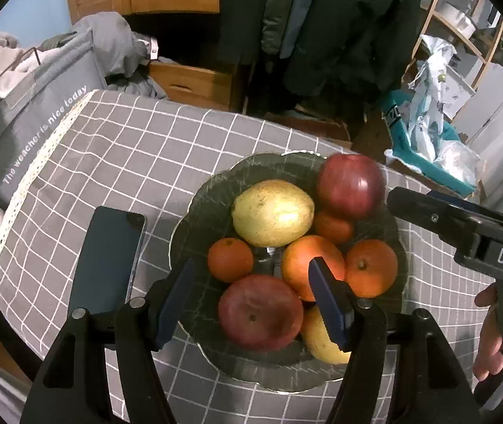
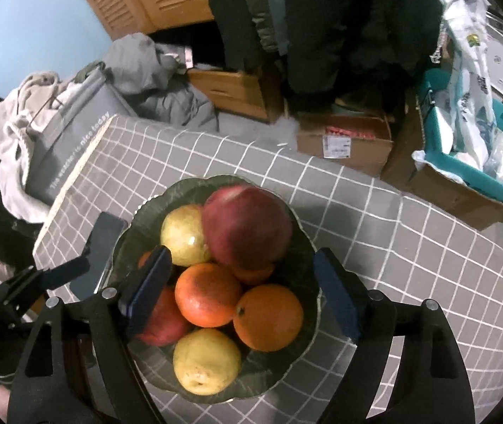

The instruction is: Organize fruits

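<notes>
The fruits sit heaped in a dark glass bowl (image 2: pixel 300 247) on the grey checked table (image 2: pixel 410 247): a large red apple (image 2: pixel 246 226) rides on top toward twelve o'clock, a yellow pear (image 2: pixel 184 233) lies at its ten o'clock, three oranges, the nearest (image 2: pixel 268 317), crowd the middle, and a second pear (image 2: pixel 207 360) lies at six o'clock. A second red apple (image 1: pixel 260 312) lies near the left tongs (image 1: pixel 255 298). Both left and right tongs (image 2: pixel 242 291) hang above the bowl, spread wide and gripping nothing. A dark phone (image 1: pixel 110 258) lies flat at the bowl's nine o'clock. With no loose fruit visible on the cloth, gathering looks about finished; perhaps only settling the topmost apple remains.
</notes>
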The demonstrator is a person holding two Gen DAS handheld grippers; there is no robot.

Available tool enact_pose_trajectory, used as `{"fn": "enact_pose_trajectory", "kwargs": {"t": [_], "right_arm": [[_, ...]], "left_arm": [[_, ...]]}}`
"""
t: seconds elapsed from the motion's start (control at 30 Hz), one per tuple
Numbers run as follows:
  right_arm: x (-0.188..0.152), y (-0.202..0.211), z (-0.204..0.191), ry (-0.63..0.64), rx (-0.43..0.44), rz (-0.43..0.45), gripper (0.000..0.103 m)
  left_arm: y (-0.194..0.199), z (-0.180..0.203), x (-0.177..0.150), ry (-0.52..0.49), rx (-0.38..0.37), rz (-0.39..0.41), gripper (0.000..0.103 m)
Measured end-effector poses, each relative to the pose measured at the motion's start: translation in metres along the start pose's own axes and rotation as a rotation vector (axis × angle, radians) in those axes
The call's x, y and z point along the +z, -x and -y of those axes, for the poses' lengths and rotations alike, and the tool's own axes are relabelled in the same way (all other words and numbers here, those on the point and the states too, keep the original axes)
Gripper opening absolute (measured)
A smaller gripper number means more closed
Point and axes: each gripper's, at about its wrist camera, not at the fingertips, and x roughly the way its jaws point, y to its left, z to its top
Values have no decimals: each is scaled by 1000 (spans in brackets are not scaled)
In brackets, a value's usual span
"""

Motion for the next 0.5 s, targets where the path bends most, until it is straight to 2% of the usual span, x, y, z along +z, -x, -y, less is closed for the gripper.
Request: {"fn": "enact_pose_trajectory", "kwargs": {"t": [0.27, 0.5], "right_arm": [[-3, 39, 1, 8, -47, 73, 83], [-7, 85, -7, 61, -154, 173, 83]], "left_arm": [[29, 10, 1, -21, -7, 58, 75], [62, 21, 2, -47, -2, 132, 80]]}}
